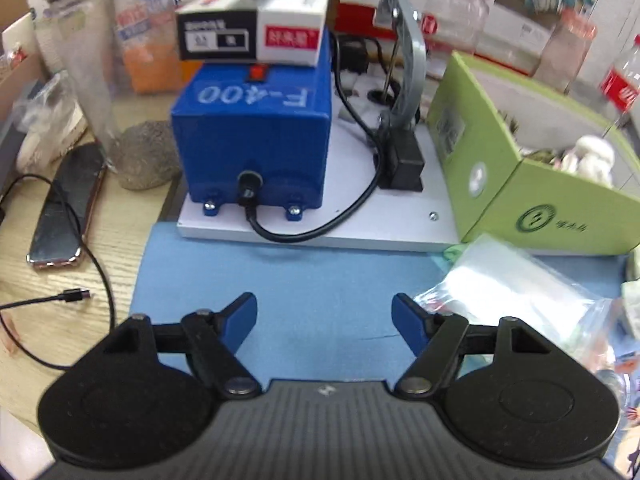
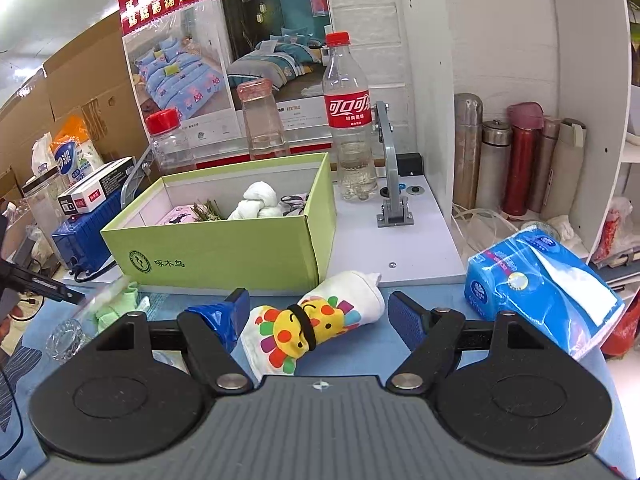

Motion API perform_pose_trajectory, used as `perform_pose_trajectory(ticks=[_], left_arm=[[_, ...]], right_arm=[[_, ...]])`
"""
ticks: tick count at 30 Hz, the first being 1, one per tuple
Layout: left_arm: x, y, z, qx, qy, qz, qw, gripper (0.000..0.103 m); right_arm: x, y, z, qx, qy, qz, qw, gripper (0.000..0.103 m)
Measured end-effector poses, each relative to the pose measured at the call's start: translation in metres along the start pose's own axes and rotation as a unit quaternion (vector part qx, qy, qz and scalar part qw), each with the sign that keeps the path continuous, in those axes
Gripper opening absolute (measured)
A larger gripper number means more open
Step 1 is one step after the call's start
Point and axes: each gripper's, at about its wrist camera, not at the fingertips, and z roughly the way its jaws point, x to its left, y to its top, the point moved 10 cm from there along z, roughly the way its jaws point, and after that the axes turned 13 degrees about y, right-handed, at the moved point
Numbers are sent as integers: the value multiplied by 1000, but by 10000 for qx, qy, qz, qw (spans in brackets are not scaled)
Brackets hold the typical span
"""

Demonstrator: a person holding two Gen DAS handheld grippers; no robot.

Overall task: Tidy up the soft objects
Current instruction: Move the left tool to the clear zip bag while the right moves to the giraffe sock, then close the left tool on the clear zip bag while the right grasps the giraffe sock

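Hovering over the blue mat (image 1: 320,280), the left gripper (image 1: 324,322) stands open and empty, while the right gripper (image 2: 318,316) – jaws apart, not touching – frames a rolled colourful cloth (image 2: 316,320) lying just before the green box (image 2: 224,244).

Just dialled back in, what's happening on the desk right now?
A person is tidying soft things into the open green cardboard box, which already holds a knotted white cloth. The right gripper is open and lined up on the rolled white cloth with a colourful lion print lying on the blue mat, not yet gripping it. The left gripper is open and empty over the mat, beside a clear plastic bag.
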Motion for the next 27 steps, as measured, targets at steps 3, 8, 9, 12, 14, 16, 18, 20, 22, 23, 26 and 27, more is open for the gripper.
perform_pose_trajectory(ticks=[3, 8, 9, 12, 14, 16, 18, 20, 22, 23, 26, 27], left_arm=[[-8, 7, -22, -264, -209, 18, 9994, 74], [-69, 22, -40, -395, -854, 246, 9953, 75], [-80, 25, -38, -387, -874, 328, 9949, 75], [-109, 26, -23, -226, -802, 472, 9954, 75], [-115, 22, -13, -91, -796, 490, 9956, 75], [-109, 14, -8, 14, -732, 480, 9962, 75], [-93, 6, -8, 16, -666, 423, 9969, 75], [-70, -2, -9, 12, -515, 321, 9982, 75], [-48, -14, -8, 77, -337, 344, 9988, 75], [-36, -21, -7, 122, -214, 351, 9991, 75], [-7, -36, -5, 180, -5, 191, 9997, 75], [-1, -37, -8, 159, -62, 61, 9998, 75]], right_arm=[[0, -4, -1, 8, 14, 88, 10000, 62], [5, -7, 2, 39, 42, 107, 9999, 62], [7, -8, 2, 43, 67, 109, 9999, 62], [9, -9, 1, 44, 97, 102, 9999, 62], [8, -11, 1, 59, 85, 122, 9999, 62], [6, -12, 0, 67, 66, 140, 9999, 62], [4, -13, -2, 60, 55, 152, 9999, 62], [1, -14, -4, 32, 44, 177, 9998, 62], [-1, -15, -4, 11, 52, 214, 9998, 62], [-2, -15, -3, 4, 53, 243, 9997, 62], [1, -17, 2, 14, 121, 287, 9995, 62], [2, -18, 4, 28, 140, 291, 9995, 62]])
